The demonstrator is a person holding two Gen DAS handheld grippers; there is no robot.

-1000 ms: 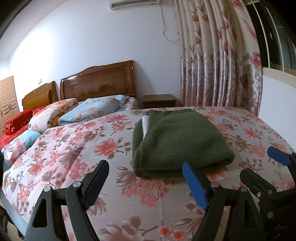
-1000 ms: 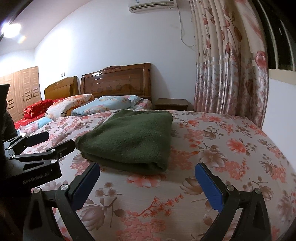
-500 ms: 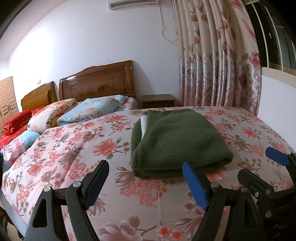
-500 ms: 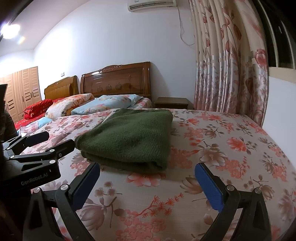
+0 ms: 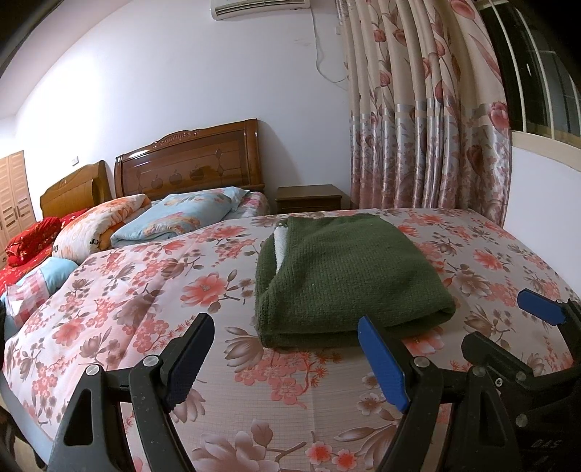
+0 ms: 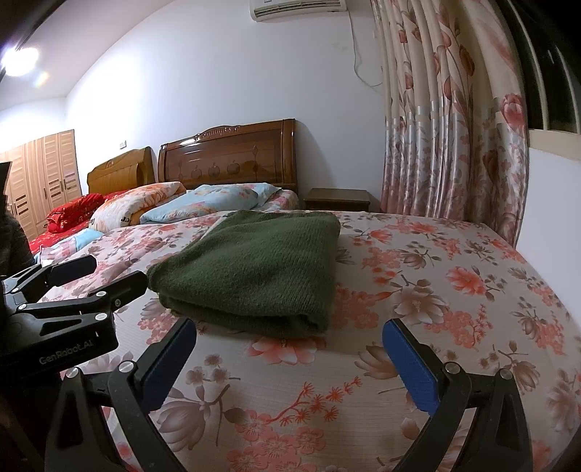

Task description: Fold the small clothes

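Floral bedspread (image 5: 152,297), hand-held grippers spread, hovering

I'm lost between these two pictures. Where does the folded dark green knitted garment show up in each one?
Left wrist view: the folded dark green knitted garment lies centre-right on the floral bedspread.
Right wrist view: it lies centre-left.
Shared landmark: the carved brown wooden headboard behind it.

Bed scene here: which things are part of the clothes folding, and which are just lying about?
Part of the job:
- green knitted garment, folded on the floral bedspread
- left gripper, open
- right gripper, open

Just lying about:
- pillows
- red bedding
- nightstand
- curtain
- air conditioner
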